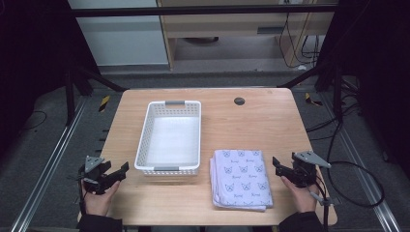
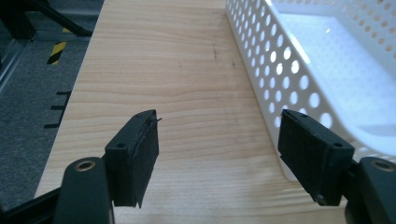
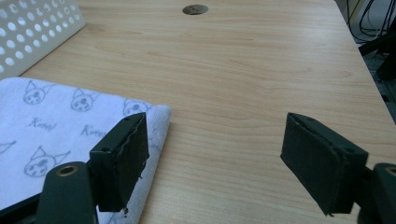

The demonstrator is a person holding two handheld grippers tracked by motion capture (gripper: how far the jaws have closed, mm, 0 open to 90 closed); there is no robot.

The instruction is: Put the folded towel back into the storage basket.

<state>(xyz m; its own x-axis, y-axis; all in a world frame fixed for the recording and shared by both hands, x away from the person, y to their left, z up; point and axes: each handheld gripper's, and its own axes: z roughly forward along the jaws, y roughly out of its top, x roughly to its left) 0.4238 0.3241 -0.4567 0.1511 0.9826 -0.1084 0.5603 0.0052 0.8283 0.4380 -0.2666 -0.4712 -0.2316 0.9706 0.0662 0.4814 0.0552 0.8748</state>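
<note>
A folded pale lilac towel (image 1: 241, 178) printed with small cat faces lies on the wooden table, right of the middle near the front edge. A white perforated basket (image 1: 170, 137) stands to its left, with nothing inside. My left gripper (image 1: 120, 171) hovers at the table's front left corner, open, its jaws empty and pointing toward the basket's near wall (image 2: 299, 88). My right gripper (image 1: 276, 164) is held at the front right, open and empty, just right of the towel's edge (image 3: 70, 126). In the right gripper view its left jaw overlaps the towel's corner.
The table (image 1: 251, 121) has a small dark grommet hole (image 1: 239, 101) at the back right. Black frame legs and cables (image 1: 358, 169) lie on the grey floor around the table. Bare wood lies between the towel and the right edge.
</note>
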